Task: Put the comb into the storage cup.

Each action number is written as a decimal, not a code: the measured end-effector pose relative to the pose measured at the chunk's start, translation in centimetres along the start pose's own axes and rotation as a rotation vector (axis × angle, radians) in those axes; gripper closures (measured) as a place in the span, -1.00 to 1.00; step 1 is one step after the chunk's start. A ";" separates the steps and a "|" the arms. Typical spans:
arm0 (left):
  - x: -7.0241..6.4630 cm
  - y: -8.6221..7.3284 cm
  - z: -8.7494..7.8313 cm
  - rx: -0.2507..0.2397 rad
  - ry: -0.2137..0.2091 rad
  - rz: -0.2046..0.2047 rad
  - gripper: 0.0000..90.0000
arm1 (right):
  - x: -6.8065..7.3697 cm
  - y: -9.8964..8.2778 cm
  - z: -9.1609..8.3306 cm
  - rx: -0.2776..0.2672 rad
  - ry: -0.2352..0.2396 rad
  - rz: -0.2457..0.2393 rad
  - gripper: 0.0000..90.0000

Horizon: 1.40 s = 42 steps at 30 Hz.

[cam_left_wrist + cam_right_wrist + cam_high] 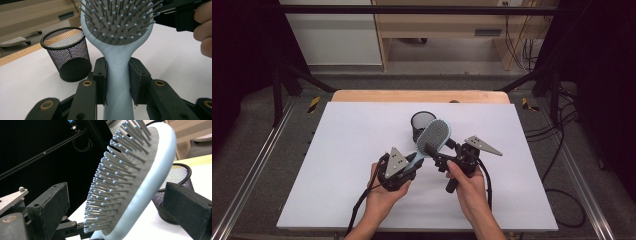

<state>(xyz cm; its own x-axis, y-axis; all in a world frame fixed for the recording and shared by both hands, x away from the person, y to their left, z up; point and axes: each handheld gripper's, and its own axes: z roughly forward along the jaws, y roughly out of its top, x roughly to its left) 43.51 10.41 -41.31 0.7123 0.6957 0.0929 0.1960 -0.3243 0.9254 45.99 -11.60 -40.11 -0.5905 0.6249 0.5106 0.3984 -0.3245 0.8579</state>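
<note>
Roughly left to right: left gripper (404, 167) sits near-centre of the white table (337, 150), held in the person's left hand (384, 192), grey three-cornered plate on top, cable trailing back toward the near edge. Its jaws are clamped on the pale blue handle of the hairbrush (432, 137); in the left gripper view both black pads press the handle's sides just below the brush head (117, 72), handle running straight down between them. Brush rises off the table, tilted up and to the right from that grip, bristle side facing the camera in the high view. Just behind the brush head, farther from the person, stands a black mesh pen cup (421, 125), upright on the table, apart from the brush; left gripper view puts it left of the brush (67, 55). Right gripper (443, 159) held in the right hand (469, 185) just right of the brush, jaws spread wide with the brush head between them; in the right gripper view the bristles (117, 182) face one jaw, the blue back faces the other, neither pad touching, so released. Beyond the table's far edge a wooden strip (422, 96).
</note>
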 end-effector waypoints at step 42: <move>-0.8 0.0 0.2 0.006 -0.018 0.022 0.54 | -0.6 0.1 -0.2 0.005 0.010 0.065 -0.57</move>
<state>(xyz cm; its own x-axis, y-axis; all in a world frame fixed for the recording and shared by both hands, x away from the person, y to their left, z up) 43.08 9.69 -41.52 0.7284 0.6767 0.1071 0.1836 -0.3433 0.9211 46.19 -12.16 -40.35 -0.5699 0.5958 0.5659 0.4400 -0.3604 0.8225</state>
